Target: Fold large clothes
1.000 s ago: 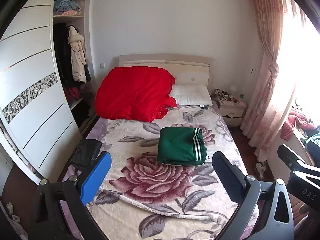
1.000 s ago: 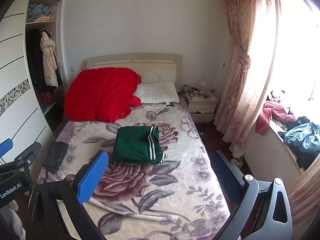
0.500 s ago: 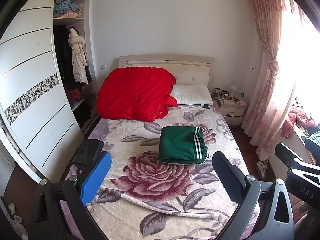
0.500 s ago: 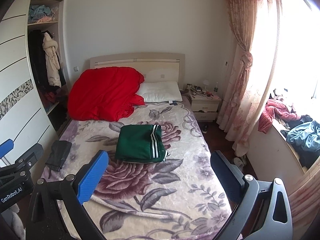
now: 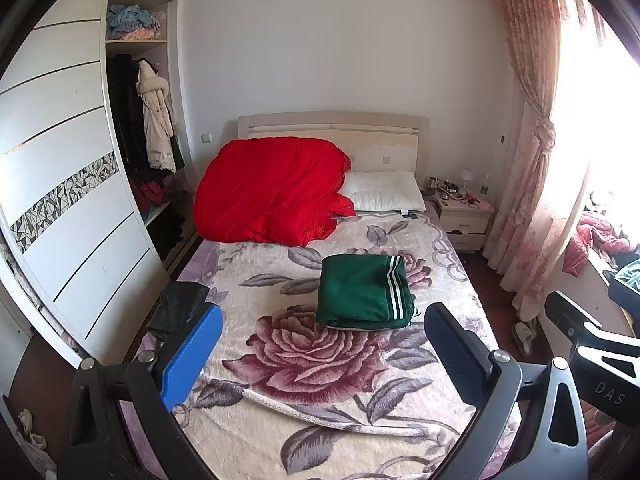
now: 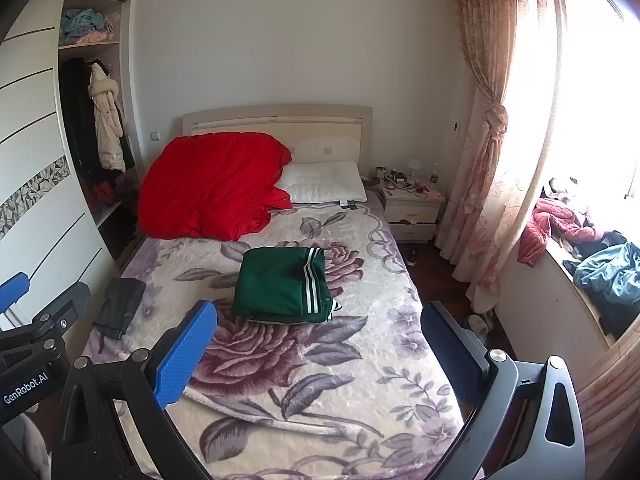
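The green garment lies ahead of both tools on the bed, already a compact, squared bundle with its white stripes along the right edge, so the folding of this piece looks finished. The left tool and the right tool hang well back from it above the foot of the bed, each spread wide and holding nothing. What may remain, judging by the scene, is a dark garment lying far to the left near the bed's edge, itself seemingly folded already.
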`<state>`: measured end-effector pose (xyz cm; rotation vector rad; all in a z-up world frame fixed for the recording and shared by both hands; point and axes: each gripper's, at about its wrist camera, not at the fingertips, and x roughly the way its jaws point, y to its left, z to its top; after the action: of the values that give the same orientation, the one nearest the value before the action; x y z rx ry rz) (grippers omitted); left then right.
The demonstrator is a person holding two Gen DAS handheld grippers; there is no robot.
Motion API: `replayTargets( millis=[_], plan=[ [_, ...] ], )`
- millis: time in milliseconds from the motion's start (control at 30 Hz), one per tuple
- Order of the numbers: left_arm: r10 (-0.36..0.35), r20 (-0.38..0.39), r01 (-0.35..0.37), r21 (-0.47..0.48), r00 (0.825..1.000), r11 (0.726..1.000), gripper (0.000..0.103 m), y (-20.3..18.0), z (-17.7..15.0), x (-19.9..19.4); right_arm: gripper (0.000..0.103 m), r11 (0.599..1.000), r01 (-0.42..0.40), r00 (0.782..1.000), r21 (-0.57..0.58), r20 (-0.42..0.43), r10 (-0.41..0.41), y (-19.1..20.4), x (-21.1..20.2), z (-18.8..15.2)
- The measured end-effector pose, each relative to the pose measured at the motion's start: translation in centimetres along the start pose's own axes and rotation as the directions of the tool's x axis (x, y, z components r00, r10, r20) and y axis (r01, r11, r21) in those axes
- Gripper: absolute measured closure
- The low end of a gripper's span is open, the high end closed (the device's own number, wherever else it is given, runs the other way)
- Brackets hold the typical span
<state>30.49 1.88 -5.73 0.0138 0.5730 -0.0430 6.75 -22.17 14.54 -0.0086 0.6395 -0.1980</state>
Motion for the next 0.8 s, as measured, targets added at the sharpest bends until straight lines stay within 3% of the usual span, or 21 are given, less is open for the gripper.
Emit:
replayTargets(
  millis=[800],
  plan=[
    [-0.015,0.009,0.015,0.004,1.0,1.0,0.0,-0.2,0.2,-0.7,0.0,1.0,0.004,1.0,0.017,0.003,-0.005,0.6,0.0,-1.7]
  ],
)
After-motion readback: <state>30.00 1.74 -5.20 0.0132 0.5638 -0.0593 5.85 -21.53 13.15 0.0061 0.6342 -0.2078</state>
